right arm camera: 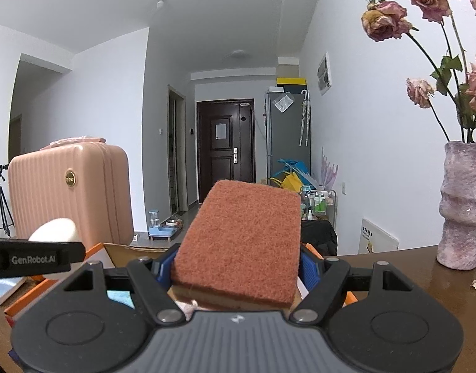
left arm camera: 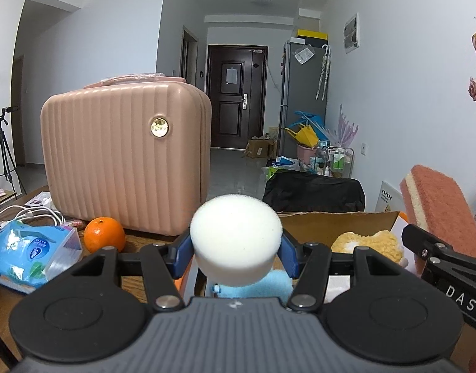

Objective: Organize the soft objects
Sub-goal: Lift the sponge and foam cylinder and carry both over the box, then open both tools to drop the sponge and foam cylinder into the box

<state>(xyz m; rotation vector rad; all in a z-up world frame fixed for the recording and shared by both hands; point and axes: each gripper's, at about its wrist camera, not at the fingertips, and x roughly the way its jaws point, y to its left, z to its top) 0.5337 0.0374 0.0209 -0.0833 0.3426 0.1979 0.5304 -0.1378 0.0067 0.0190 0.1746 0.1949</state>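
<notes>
In the left wrist view, a round white sponge (left arm camera: 235, 239) is clamped between the blue pads of the left gripper (left arm camera: 235, 253), partly open, its flat face tilted upward. An open cardboard box (left arm camera: 337, 222) lies just beyond, to the right.

In the right wrist view, a rust-coloured scouring sponge (right arm camera: 241, 245) is pinched by its long sides in the right gripper (right arm camera: 239, 269), its long axis pointing forward and upward over the counter (right arm camera: 393, 267).

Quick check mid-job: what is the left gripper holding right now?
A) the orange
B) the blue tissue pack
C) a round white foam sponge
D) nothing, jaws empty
C: in the left wrist view the left gripper has its blue pads pressed on either side of a round white foam sponge, while the orange and the tissue pack lie on the table.
</notes>
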